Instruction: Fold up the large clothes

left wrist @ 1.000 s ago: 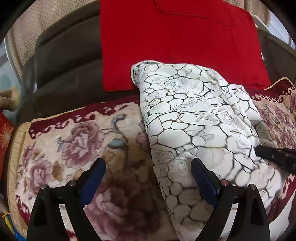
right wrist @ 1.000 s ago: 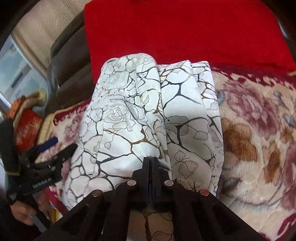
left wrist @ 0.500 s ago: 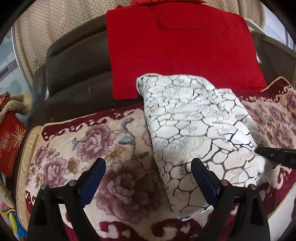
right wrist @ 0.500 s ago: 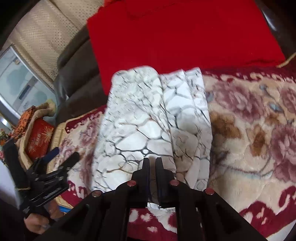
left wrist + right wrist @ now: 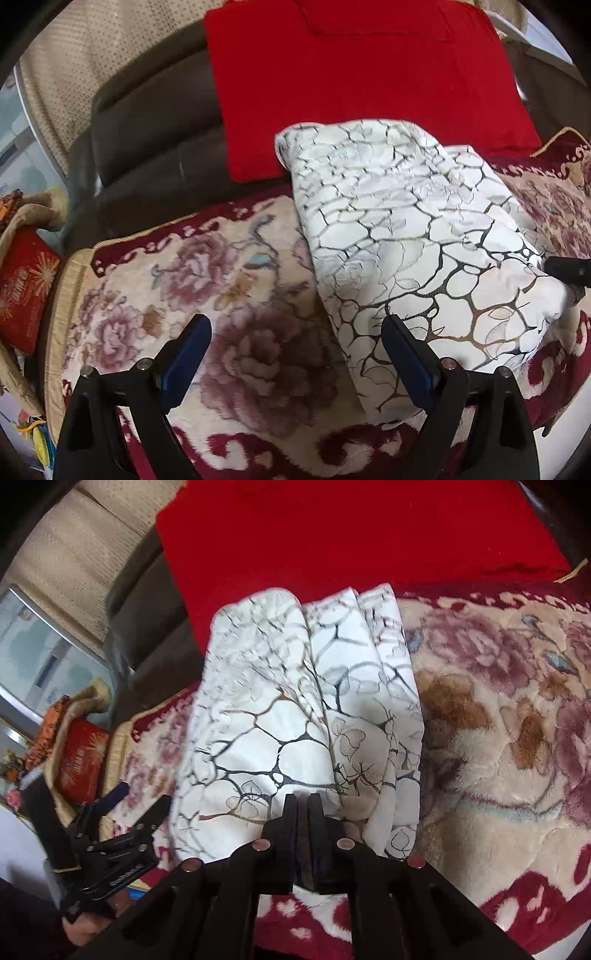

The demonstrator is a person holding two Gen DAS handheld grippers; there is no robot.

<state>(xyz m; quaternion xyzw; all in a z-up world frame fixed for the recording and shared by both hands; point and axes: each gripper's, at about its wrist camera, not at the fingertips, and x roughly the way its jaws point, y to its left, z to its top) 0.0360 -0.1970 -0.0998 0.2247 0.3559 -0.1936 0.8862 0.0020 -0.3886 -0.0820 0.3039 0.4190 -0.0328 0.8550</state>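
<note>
Your right gripper (image 5: 303,805) is pinching the folded white garment (image 5: 406,229) on the floral blanket (image 5: 221,295) — your left gripper (image 5: 295,354) is hovering, spread wide.

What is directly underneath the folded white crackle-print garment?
The white garment lies on the floral blanket covering the sofa seat; its far end reaches the red cushion. Whatever is beneath its middle is covered. The right hand-held gripper pinches its near edge.

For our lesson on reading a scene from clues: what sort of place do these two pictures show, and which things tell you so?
Most likely a living room in a home. A dark sofa carries a floral plush cover and a red cushion, with the folded white patterned garment lying on the seat.
</note>
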